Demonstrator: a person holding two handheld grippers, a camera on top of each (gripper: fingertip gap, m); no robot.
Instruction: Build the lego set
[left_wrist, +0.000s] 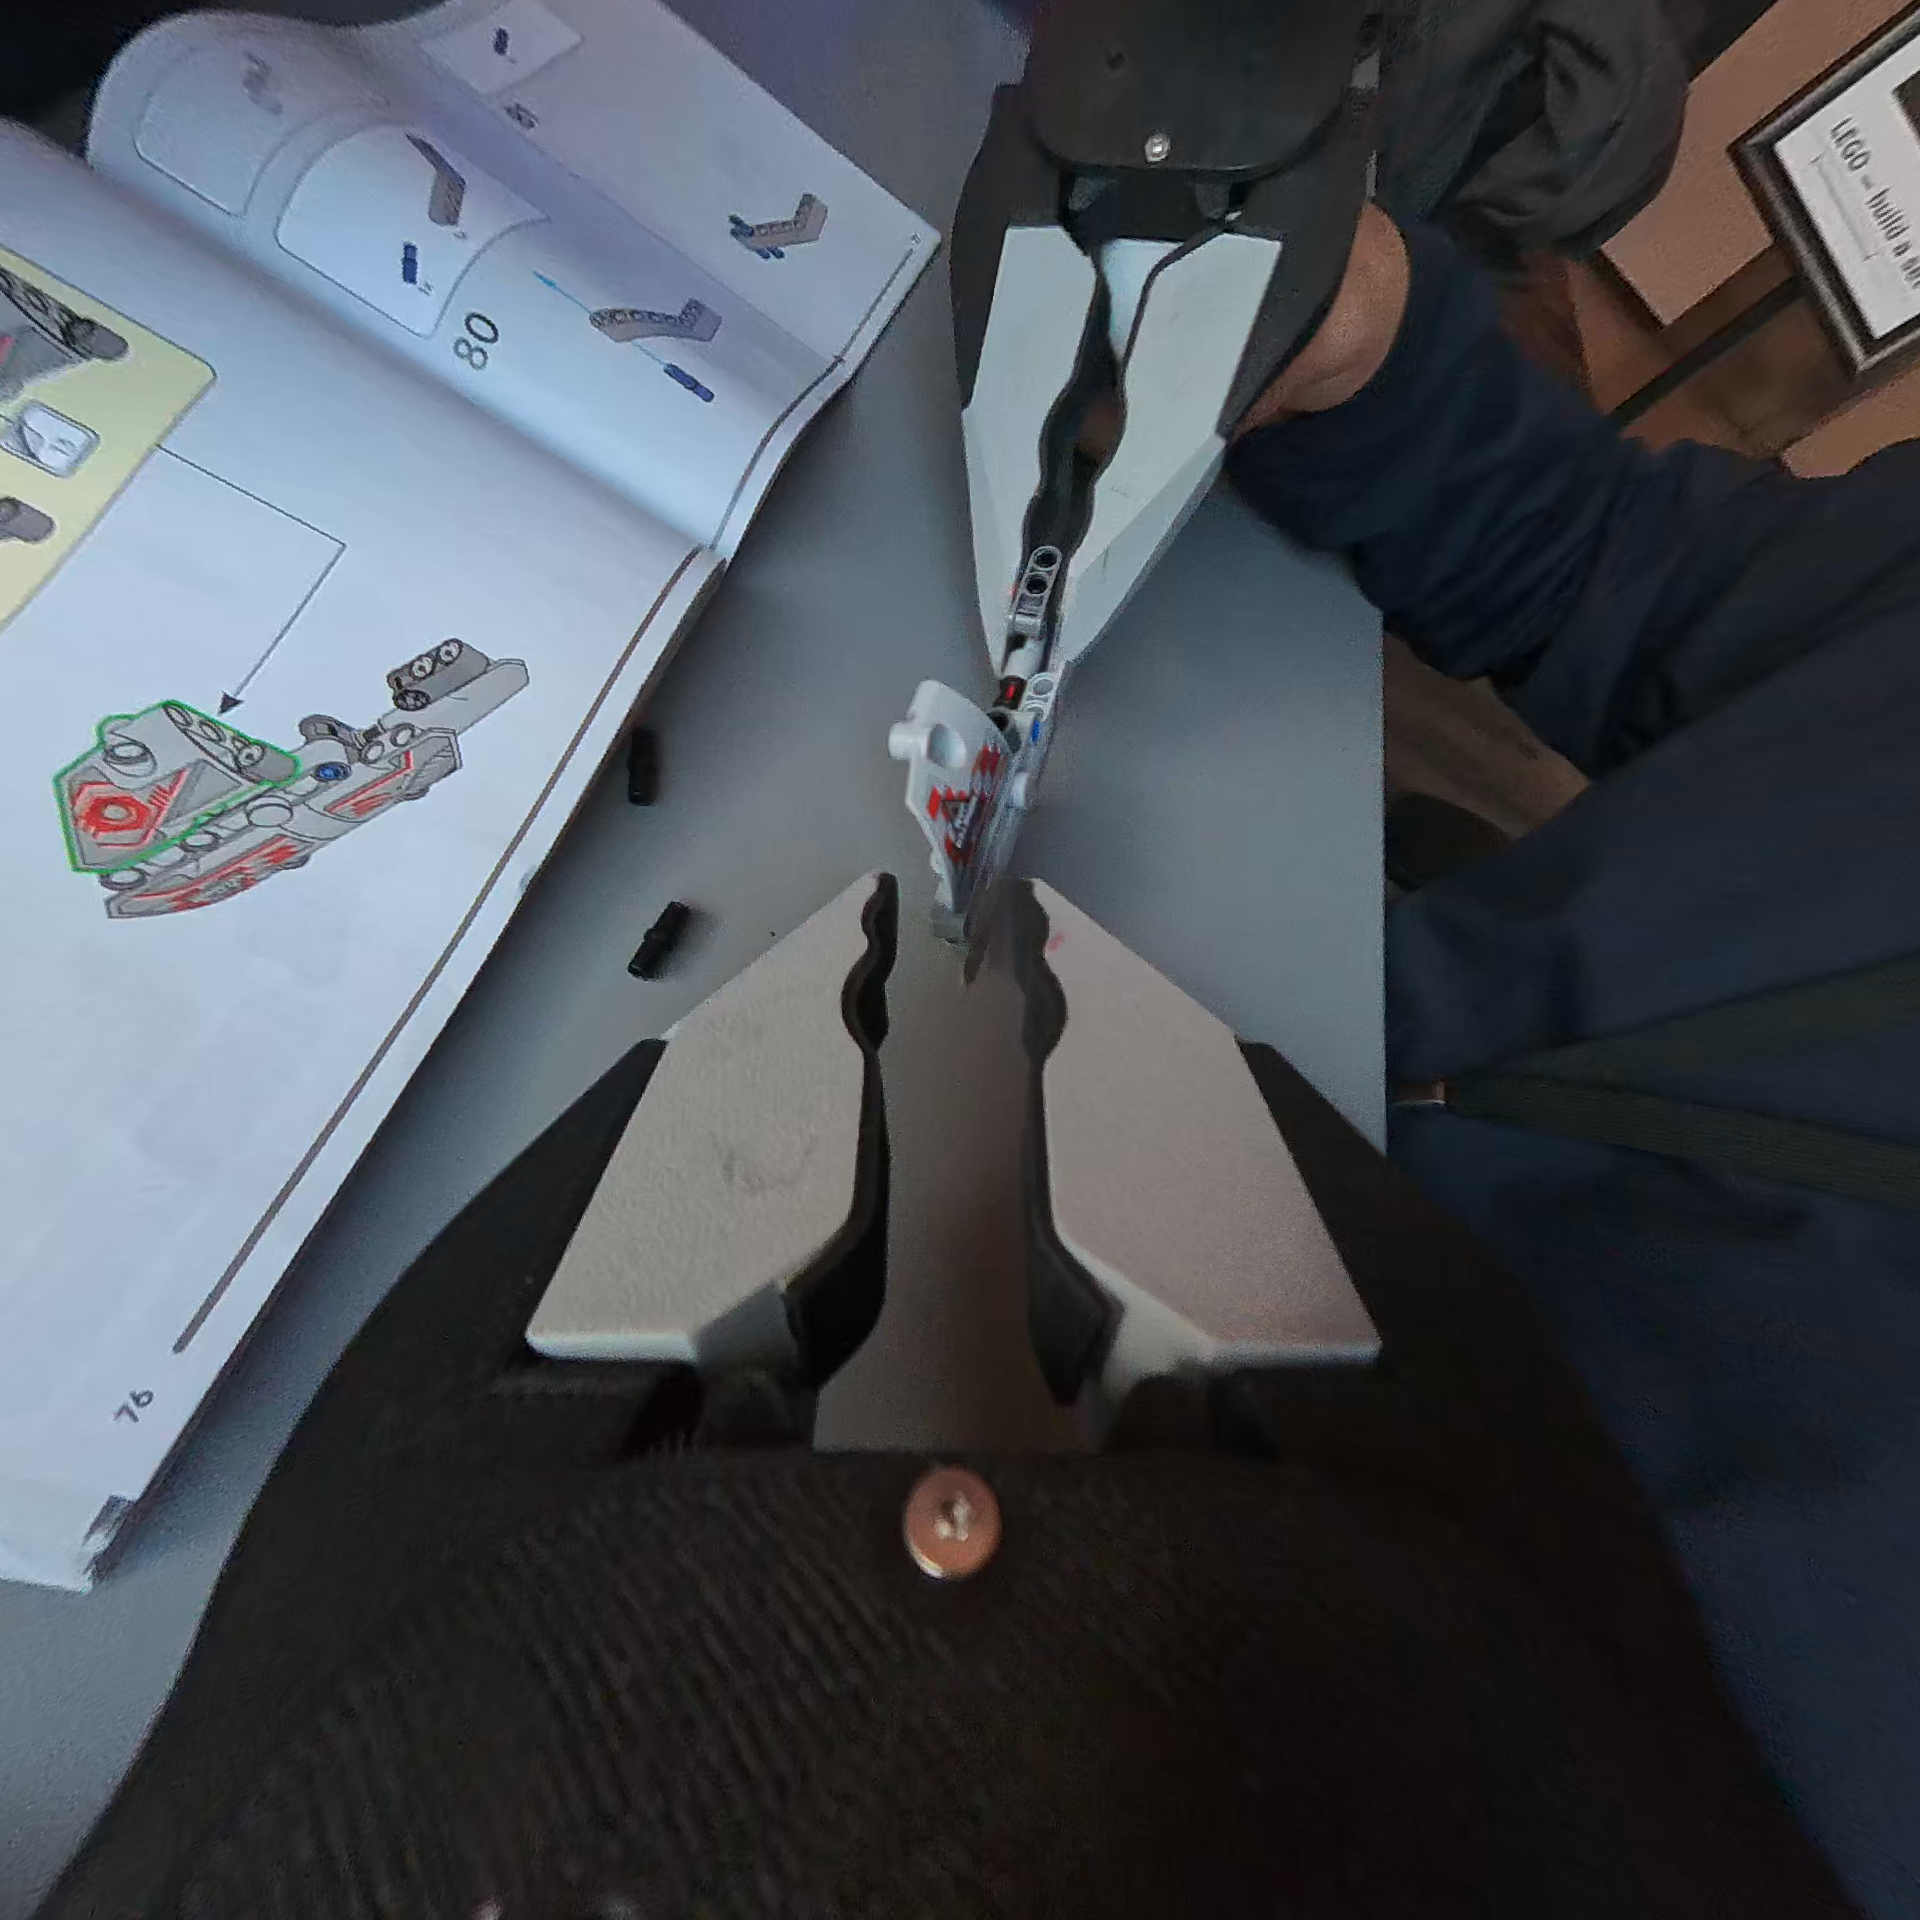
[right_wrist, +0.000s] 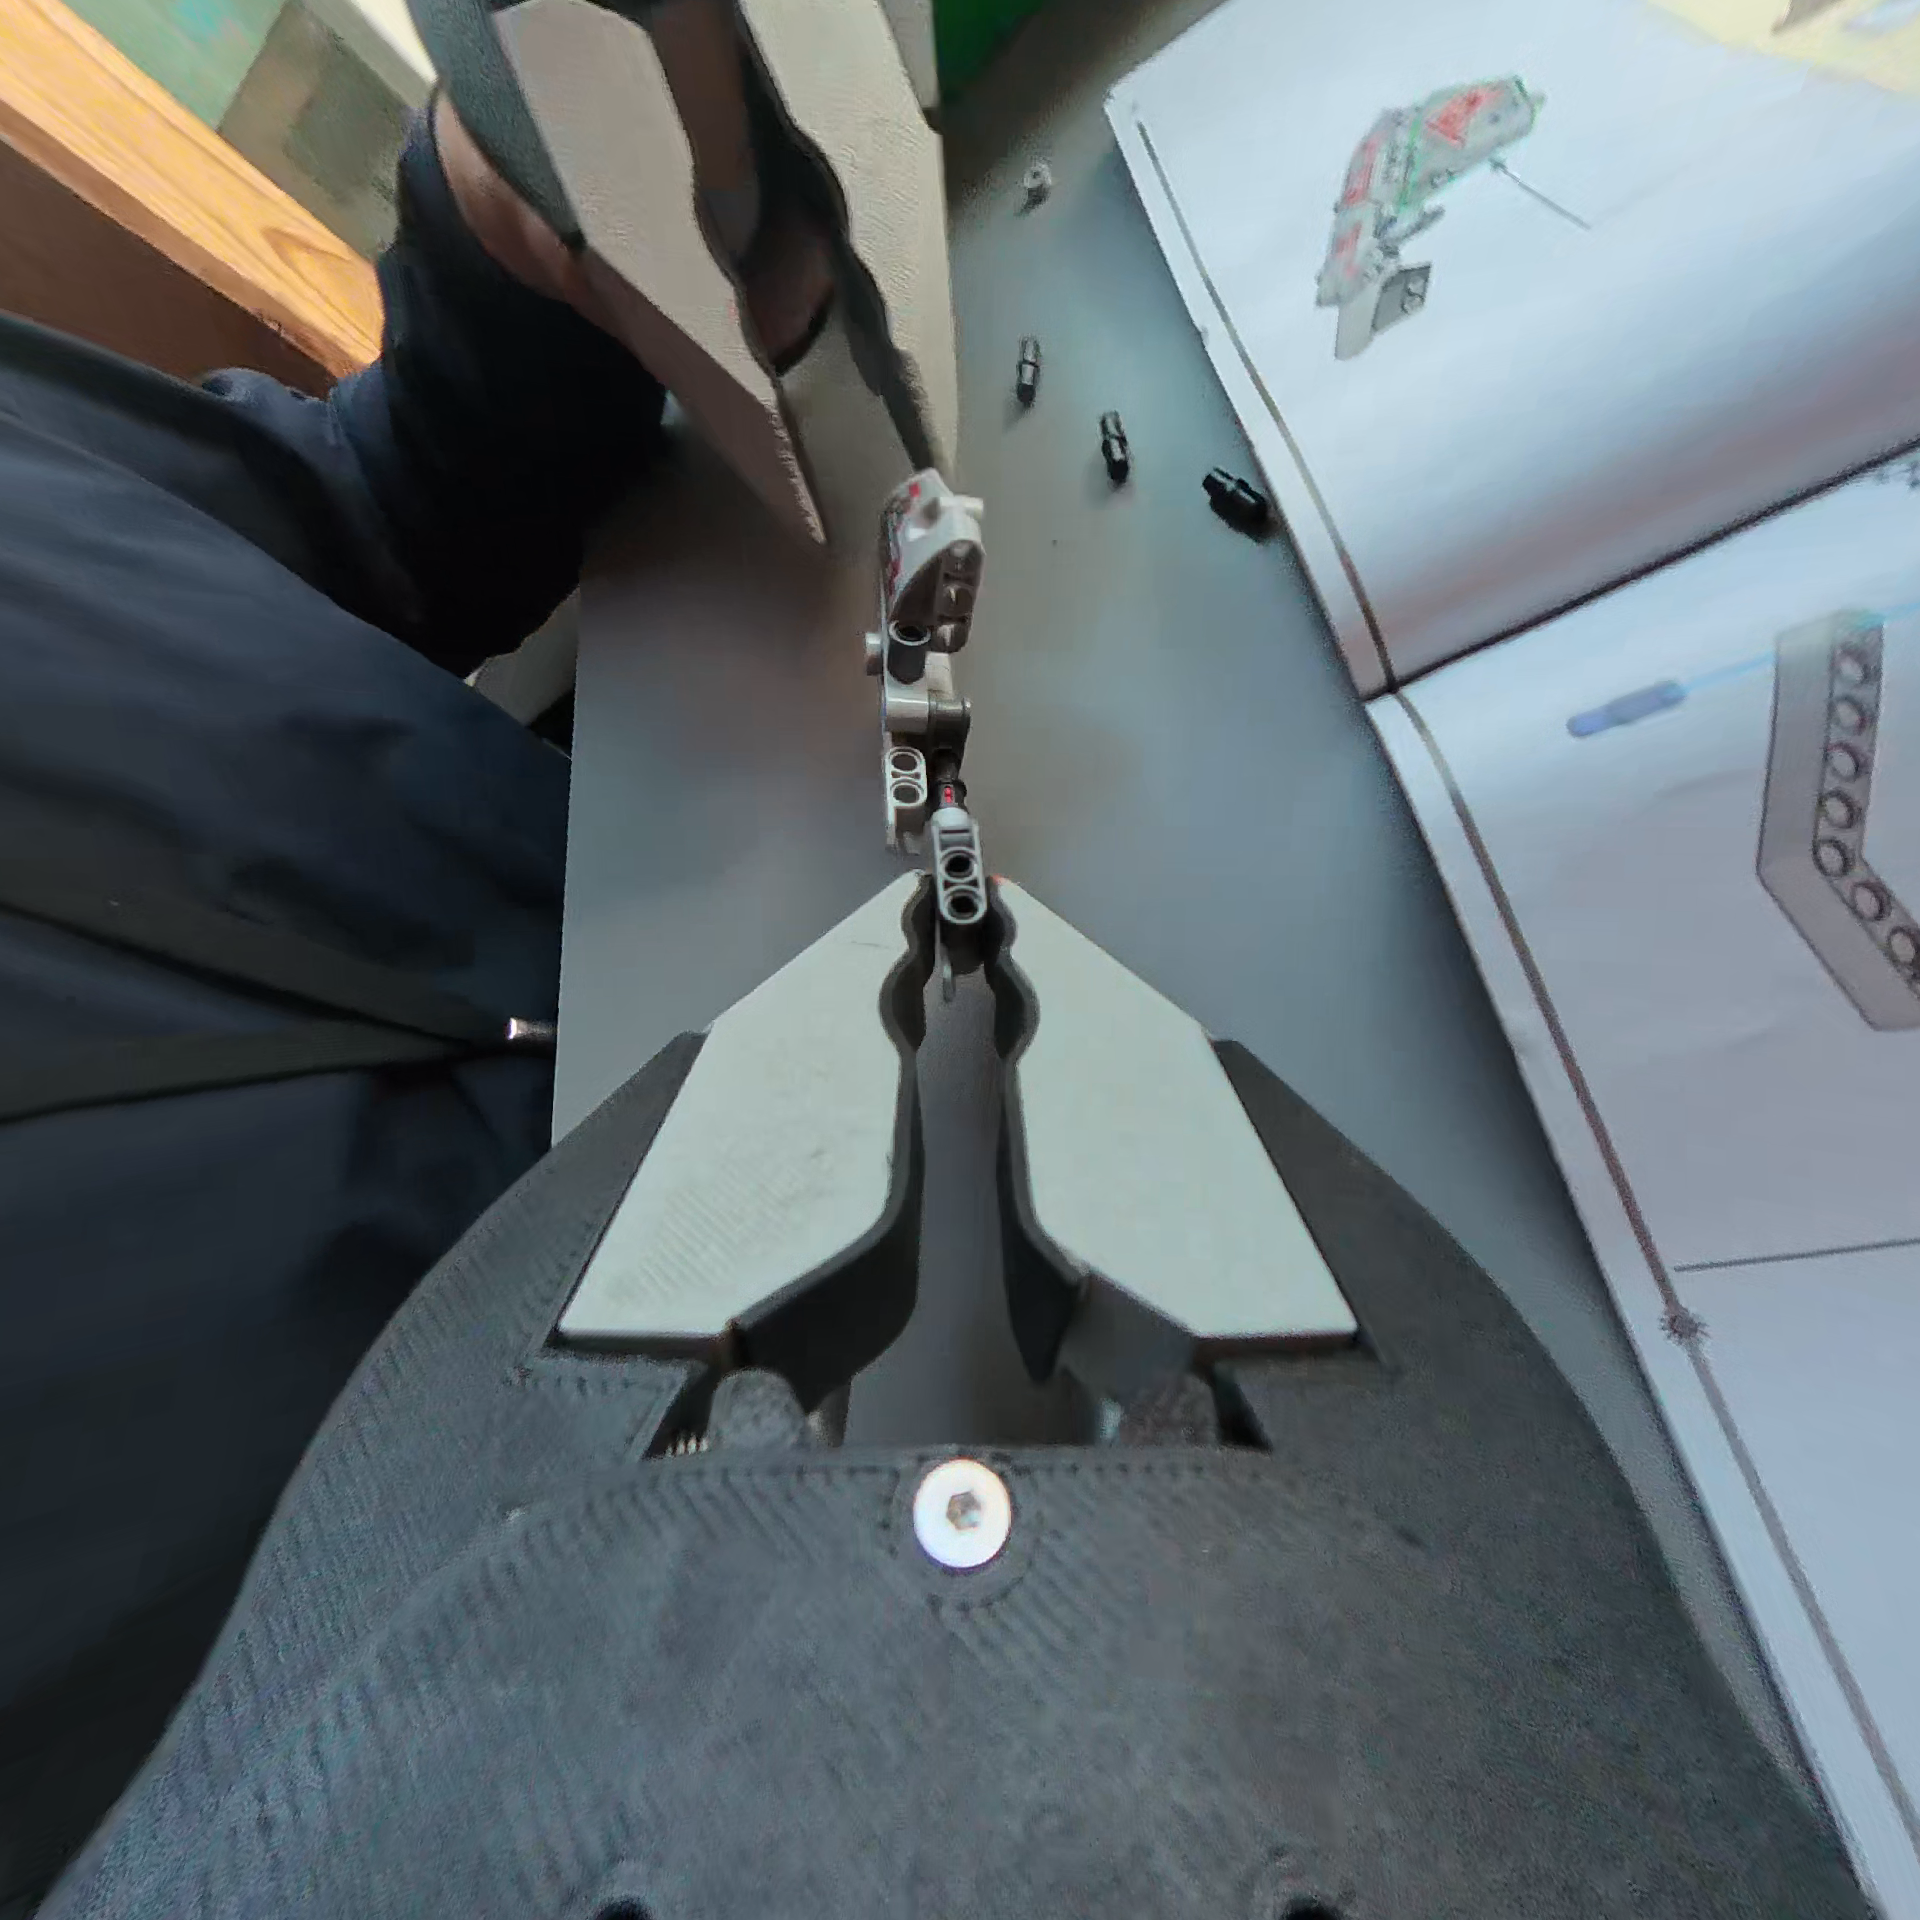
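A small grey Lego assembly (left_wrist: 966, 800) with red-and-black stickered panels hangs above the grey table (left_wrist: 1195, 831) between my two grippers. My right gripper (right_wrist: 958, 885) is shut on a light grey holed connector (right_wrist: 961, 878) at the assembly's near end; it also shows in the left wrist view (left_wrist: 1039, 613), coming from the top. My left gripper (left_wrist: 954, 896) has its jaws apart, with the assembly's panel tip (left_wrist: 954, 914) just between the fingertips. It also shows in the right wrist view (right_wrist: 873, 488), at the assembly's far end (right_wrist: 930, 530).
An open instruction booklet (left_wrist: 312, 623) lies on the left of the table, and shows in the right wrist view (right_wrist: 1558, 416). Black pins (left_wrist: 642, 764) (left_wrist: 658, 938) (right_wrist: 1234, 499) lie beside it. The table edge (left_wrist: 1387, 935) borders a person's dark blue clothing (left_wrist: 1610, 1039). A framed sign (left_wrist: 1849, 208) stands beyond.
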